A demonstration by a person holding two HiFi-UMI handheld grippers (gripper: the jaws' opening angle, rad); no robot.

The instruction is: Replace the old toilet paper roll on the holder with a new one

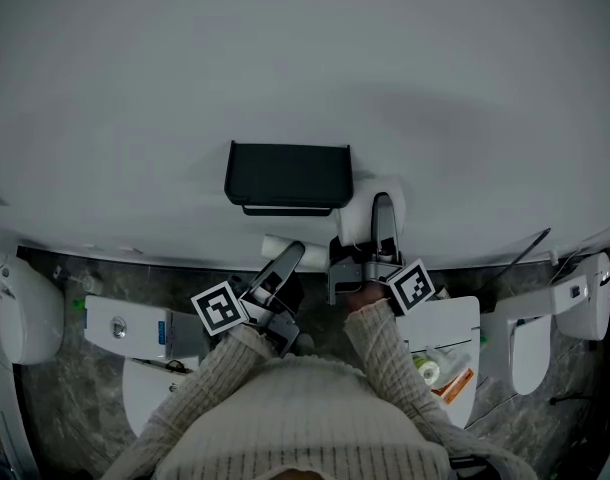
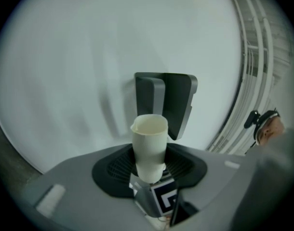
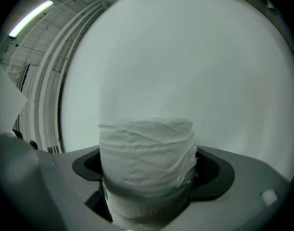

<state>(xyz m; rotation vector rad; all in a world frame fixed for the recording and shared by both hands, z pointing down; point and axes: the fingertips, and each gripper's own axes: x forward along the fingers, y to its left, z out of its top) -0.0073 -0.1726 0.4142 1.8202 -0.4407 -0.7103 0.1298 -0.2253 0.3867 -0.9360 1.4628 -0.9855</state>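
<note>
A black paper holder (image 1: pixel 288 176) is mounted on the white wall; in the left gripper view the holder (image 2: pixel 166 100) stands just beyond the jaws. My left gripper (image 1: pixel 290 253) is shut on an empty cardboard tube (image 1: pixel 278 247), held below the holder. That tube (image 2: pixel 149 148) stands upright between the dark pads (image 2: pixel 113 170) of the left gripper (image 2: pixel 149 166). My right gripper (image 1: pixel 383 210) is shut on a full white toilet paper roll (image 1: pixel 360 218), just right of and below the holder. The roll (image 3: pixel 147 160) fills the right gripper (image 3: pixel 147 189), facing bare wall.
The white wall (image 1: pixel 305 58) meets a grey marbled floor (image 1: pixel 55 408). White toilets and their parts stand along the wall: at the left (image 1: pixel 25 313), below my left arm (image 1: pixel 135 330), below my right arm (image 1: pixel 447 330), and at the right (image 1: pixel 575 303).
</note>
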